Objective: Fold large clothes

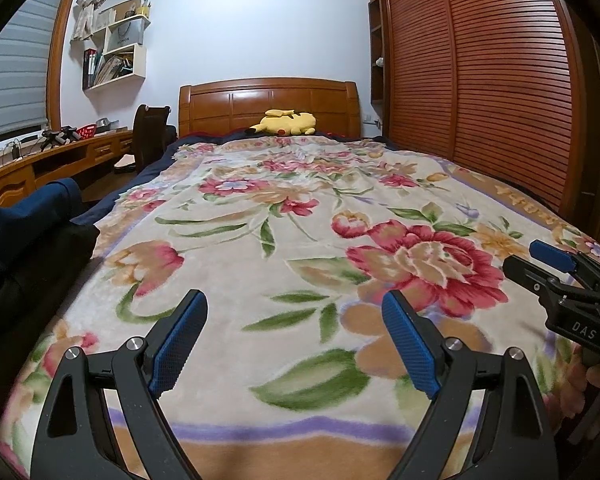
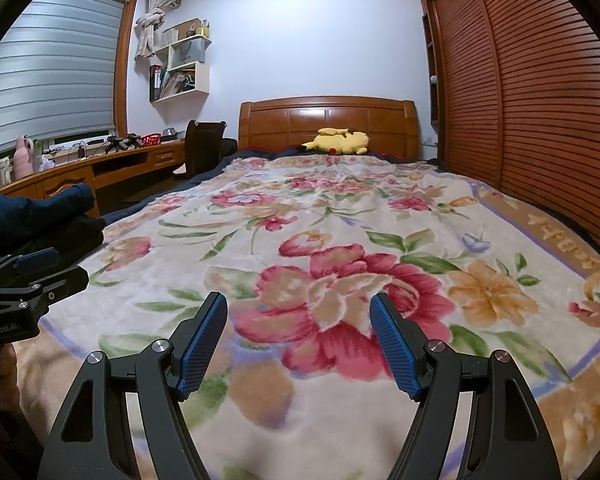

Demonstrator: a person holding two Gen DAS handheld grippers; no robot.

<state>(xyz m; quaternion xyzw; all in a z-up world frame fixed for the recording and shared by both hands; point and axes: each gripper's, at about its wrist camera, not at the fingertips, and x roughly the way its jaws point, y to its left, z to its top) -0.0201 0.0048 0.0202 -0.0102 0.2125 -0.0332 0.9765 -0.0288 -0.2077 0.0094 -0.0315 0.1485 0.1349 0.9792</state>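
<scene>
Both grippers hang over the near end of the floral blanket (image 1: pixel 260 280), jaws spread and nothing between them: the left gripper (image 1: pixel 294 344) with blue pads (image 1: pixel 178 344), the right gripper (image 2: pixel 298 348) beside it. Dark folded clothes (image 1: pixel 24 232) sit stacked at the blanket's left edge. Far beyond the blanket, a yellow plush toy (image 2: pixel 340 140) lies against the wooden headboard (image 2: pixel 300 120).

You see a cream blanket (image 1: pixel 260 280) patterned with pink flowers and green leaves, a yellow plush toy (image 1: pixel 286 122), navy folded clothes (image 1: pixel 28 208), and blue-padded black jaws.
</scene>
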